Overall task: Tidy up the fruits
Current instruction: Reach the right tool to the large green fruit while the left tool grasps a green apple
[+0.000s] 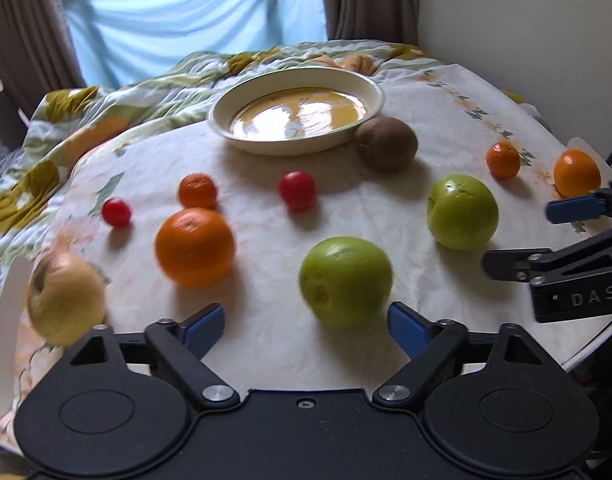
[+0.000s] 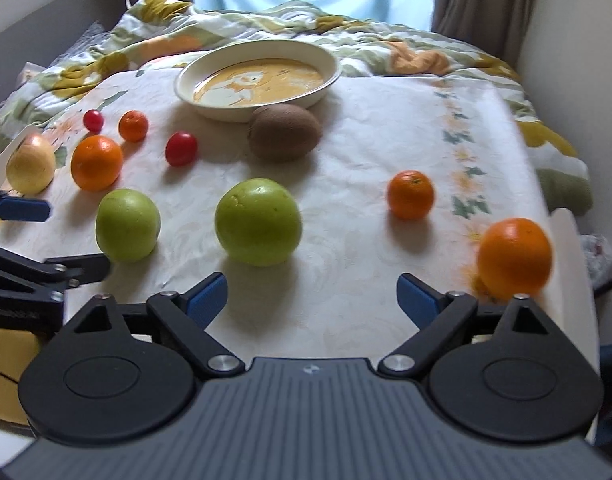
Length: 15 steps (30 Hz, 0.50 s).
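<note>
Right wrist | left hand-held gripper (image 2: pixel 33 236) cut off at edge

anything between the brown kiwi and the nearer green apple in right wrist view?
Nothing: between the brown kiwi and the nearer green apple only bare floral tablecloth shows, clearest in the right wrist view.

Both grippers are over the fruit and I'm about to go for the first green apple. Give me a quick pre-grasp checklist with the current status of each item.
1. Left gripper open, nothing between its pads: ok.
2. Right gripper open and empty: ok.
3. Near green apple in line with the left gripper: not ok, it sits toward the right pad.
4. Plate free of fruit: ok.
5. Kiwi clear of the plate: cannot tell, it lies right against the rim.
6. Large orange safely on the table: not ok, it sits at the right edge.
</note>
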Tool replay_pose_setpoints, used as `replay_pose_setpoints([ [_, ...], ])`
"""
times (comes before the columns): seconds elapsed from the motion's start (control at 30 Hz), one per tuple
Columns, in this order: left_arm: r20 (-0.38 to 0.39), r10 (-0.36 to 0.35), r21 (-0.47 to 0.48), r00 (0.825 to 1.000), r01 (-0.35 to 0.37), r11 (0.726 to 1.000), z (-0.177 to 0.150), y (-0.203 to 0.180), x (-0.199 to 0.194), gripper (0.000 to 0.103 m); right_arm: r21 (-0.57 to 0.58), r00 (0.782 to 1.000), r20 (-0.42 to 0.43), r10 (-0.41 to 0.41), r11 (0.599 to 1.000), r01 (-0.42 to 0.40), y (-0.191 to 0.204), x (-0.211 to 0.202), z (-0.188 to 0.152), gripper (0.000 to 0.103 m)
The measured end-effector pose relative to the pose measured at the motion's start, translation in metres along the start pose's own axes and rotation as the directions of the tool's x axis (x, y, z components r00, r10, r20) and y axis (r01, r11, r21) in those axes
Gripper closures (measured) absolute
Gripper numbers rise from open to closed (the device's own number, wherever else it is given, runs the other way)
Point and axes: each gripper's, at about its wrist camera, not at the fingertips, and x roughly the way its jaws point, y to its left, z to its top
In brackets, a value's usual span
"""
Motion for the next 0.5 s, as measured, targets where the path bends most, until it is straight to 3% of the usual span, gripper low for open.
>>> replay_pose_setpoints([
  [0.2,0.006,-0.018,0.033,1.000,0.017,0.999,0.003,-0.006,0.013,0.027,-0.015,0.999,0.018,0.049,0.999,-0.049,0.001,0.013,0.006,0.002],
  [0.33,0.003,-0.041,0.048,0.999,0.041,0.998,0.003,-0.012,0.016,0.045,-0.033,0.997,0.022,0.080,0.996,-0.079,0.003,0.018,0.011,0.005],
  [0.5,0.014,-0.049,0.044,0.999,0.048,0.998,0.002,-0.013,0.015,0.047,-0.056,0.994,0.029,0.105,0.993,-0.103,0.008,0.022,0.015,0.009],
])
